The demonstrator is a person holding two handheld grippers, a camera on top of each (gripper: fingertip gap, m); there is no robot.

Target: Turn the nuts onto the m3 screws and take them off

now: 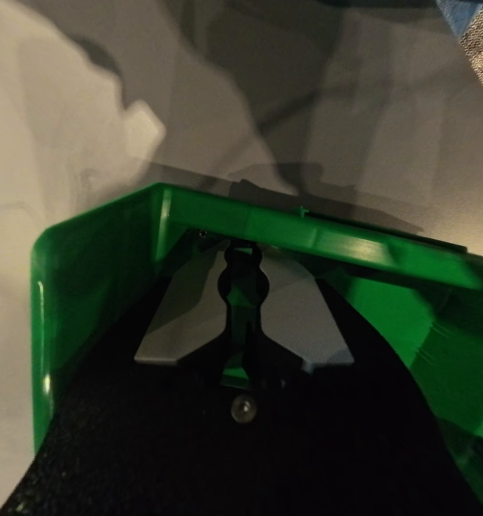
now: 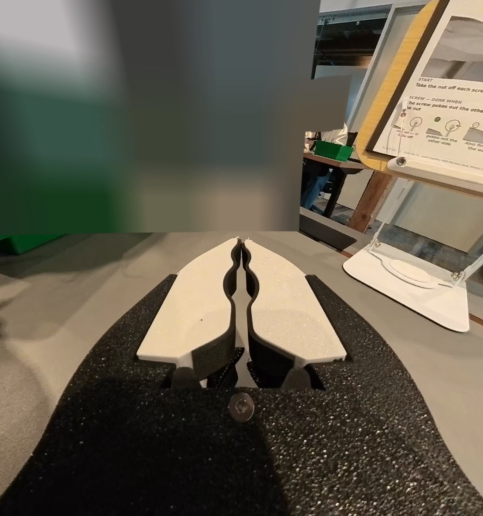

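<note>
In the left wrist view my left gripper (image 1: pixel 243 250) reaches down inside a green bin (image 1: pixel 276 223), with its tips at the foot of the far wall. The fingers (image 1: pixel 229 282) stand close together with a thin strip of green between them. The bin's rim hides the very tips, and the view is dark and blurred, so I cannot tell whether anything is pinched. A small shiny metal part (image 1: pixel 200 232) lies in the bin's far left corner, left of the tips. In the right wrist view my right gripper (image 2: pixel 240 244) is shut above the grey table (image 2: pixel 95 279), pads meeting at the tips.
The green bin's corner (image 2: pixel 19 244) shows at the left in the right wrist view. A white stand (image 2: pixel 419 296) holding an instruction sheet (image 2: pixel 441 92) stands on the table's right edge. Another green box (image 2: pixel 332 149) sits on a far table. A large blurred patch covers the upper left.
</note>
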